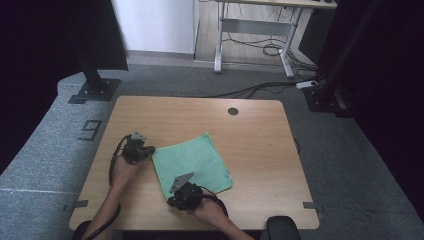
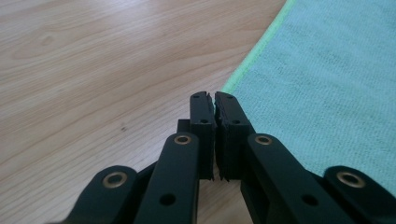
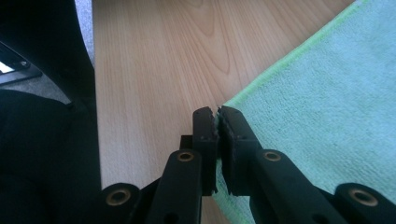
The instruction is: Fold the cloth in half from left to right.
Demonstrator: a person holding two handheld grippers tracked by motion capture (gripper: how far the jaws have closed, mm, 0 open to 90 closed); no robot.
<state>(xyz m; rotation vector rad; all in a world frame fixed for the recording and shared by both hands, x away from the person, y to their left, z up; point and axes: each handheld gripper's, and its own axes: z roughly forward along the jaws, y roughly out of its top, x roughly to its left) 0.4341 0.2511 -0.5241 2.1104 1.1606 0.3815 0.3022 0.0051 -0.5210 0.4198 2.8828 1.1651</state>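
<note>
Cloth (image 1: 192, 162), green, lies flat and spread on the surface (image 1: 260, 150), slightly left of centre and toward the near edge, turned at an angle so one corner points away from me. A brighter green hem runs along its edge in both gripper views.

Left gripper (image 1: 148, 150) sits at the cloth's left corner. In the left gripper view (image 2: 214, 100) I see the jaws pressed together with only a hairline seam between the pads; the tips sit right at the hem, but I cannot tell whether any fabric is caught in them.

Right gripper (image 1: 172, 196) sits at the near corner, its grey plate over the cloth edge in the high view. In the right gripper view (image 3: 215, 113) the jaws are likewise closed tight, tips at the corner where hem meets bare wood; again I cannot tell if fabric is pinched.

Both my forearms come in from the near edge. A round dark grommet (image 1: 233, 111) sits near the far edge, well apart from the cloth. Grey carpet (image 1: 45, 150) surrounds the surface.
</note>
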